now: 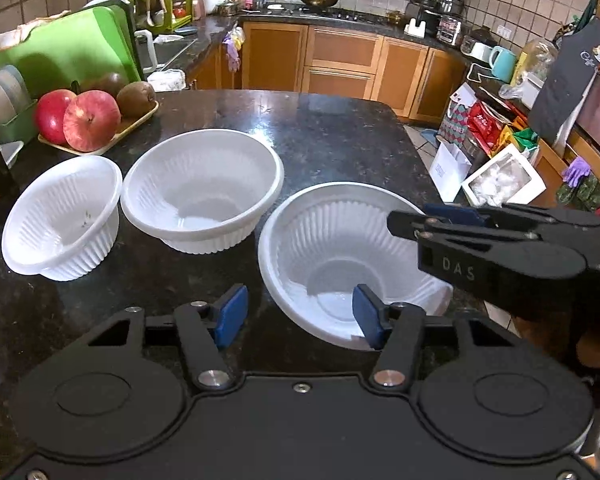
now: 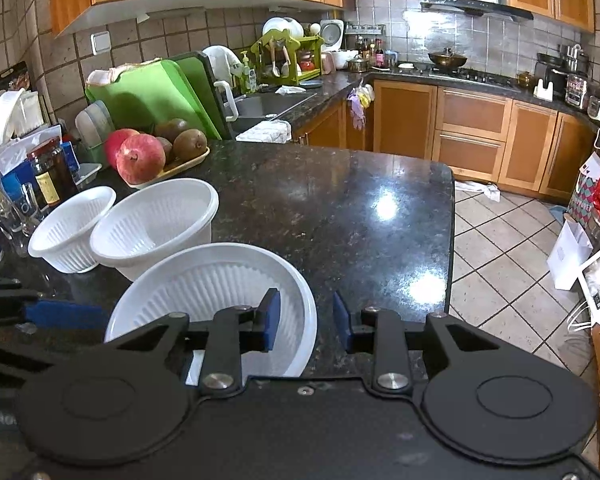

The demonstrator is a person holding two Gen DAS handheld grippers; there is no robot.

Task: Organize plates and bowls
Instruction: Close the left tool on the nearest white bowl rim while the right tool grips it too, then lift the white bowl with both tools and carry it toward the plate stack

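Three white ribbed bowls stand on the dark granite counter (image 1: 332,136): a small one (image 1: 60,216) at the left, a middle one (image 1: 200,188) touching it, and a wide one (image 1: 340,240) nearest me. My left gripper (image 1: 300,316) is open and straddles the wide bowl's near-left wall, right pad inside, left pad outside, neither pressing. My right gripper (image 2: 306,320) is open astride the wide bowl's (image 2: 220,280) right rim, left pad inside, right pad over the counter. In the left wrist view the right gripper (image 1: 424,232) reaches in from the right.
A tray of apples and kiwis (image 1: 100,120) sits behind the bowls, with a green cutting board (image 1: 68,48) beyond. Jars and bottles (image 2: 52,176) crowd the counter's left side. The counter ends on the right above a tiled floor (image 2: 500,260) with bags.
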